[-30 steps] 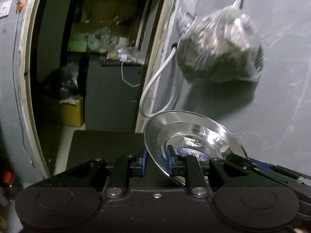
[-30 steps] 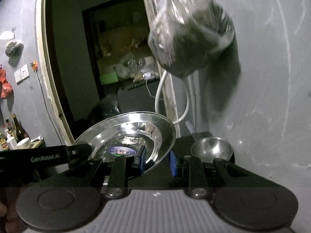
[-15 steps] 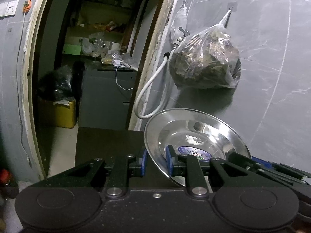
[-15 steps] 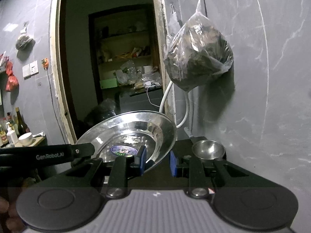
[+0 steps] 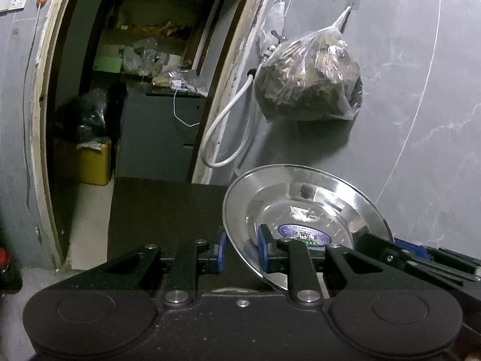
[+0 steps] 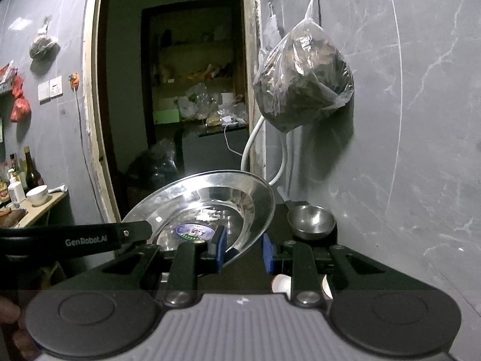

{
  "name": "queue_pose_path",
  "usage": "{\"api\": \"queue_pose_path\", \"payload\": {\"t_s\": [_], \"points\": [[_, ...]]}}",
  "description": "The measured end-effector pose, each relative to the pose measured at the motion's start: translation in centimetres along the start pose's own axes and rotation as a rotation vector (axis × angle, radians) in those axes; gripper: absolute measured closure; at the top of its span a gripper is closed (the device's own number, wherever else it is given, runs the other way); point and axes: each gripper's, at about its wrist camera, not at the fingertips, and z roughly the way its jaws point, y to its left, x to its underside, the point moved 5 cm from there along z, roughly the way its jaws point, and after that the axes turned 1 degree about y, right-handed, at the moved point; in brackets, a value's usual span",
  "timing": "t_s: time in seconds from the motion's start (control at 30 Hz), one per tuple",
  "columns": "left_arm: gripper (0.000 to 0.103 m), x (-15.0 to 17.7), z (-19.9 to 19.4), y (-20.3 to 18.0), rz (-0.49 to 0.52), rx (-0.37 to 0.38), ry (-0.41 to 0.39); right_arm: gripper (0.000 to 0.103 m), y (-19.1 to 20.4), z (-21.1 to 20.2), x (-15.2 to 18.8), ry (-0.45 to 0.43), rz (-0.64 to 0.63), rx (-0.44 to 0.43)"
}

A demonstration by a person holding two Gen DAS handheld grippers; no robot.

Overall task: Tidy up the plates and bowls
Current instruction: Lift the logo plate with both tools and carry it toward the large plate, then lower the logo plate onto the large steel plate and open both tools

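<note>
Plate (image 5: 303, 210) rim sits between your left gripper (image 5: 240, 248) and right gripper (image 6: 244, 248) pads, both narrowed onto opposite edges, held above the dark table (image 5: 162, 207), small steel bowl (image 6: 311, 221) just beyond, hanging bag (image 6: 300, 81) on the wall behind.

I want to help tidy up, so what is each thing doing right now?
steel plate: tilted, rim between both tools' fingers.
left tool: shut on the plate's rim.
right tool: straddles the rim; grip unclear.
steel bowl: upright, empty, on the dark table.
plastic bag: full, hanging on the wall.
</note>
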Motion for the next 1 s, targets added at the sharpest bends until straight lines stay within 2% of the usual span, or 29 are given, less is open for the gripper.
{"api": "queue_pose_path", "payload": {"t_s": [0.27, 0.5, 0.7, 1.0], "points": [[0.079, 2.3, 1.1, -0.5, -0.019, -0.044, 0.055, 0.075, -1.5, 0.9, 2.2, 0.070, -0.014, -0.046], [0.079, 4.9, 2.3, -1.0, 0.000, -0.096, 0.134, 0.074, -3.1, 2.0, 4.9, 0.153, -0.015, -0.101], [0.078, 7.6, 3.2, -0.4, 0.000, -0.152, 0.216, 0.073, -3.7, 3.5, 7.4, 0.250, -0.011, -0.161], [0.077, 9.1, 4.4, 1.2, -0.017, -0.234, 0.291, 0.073, -3.4, 6.1, 8.8, 0.349, -0.009, -0.237]]}}
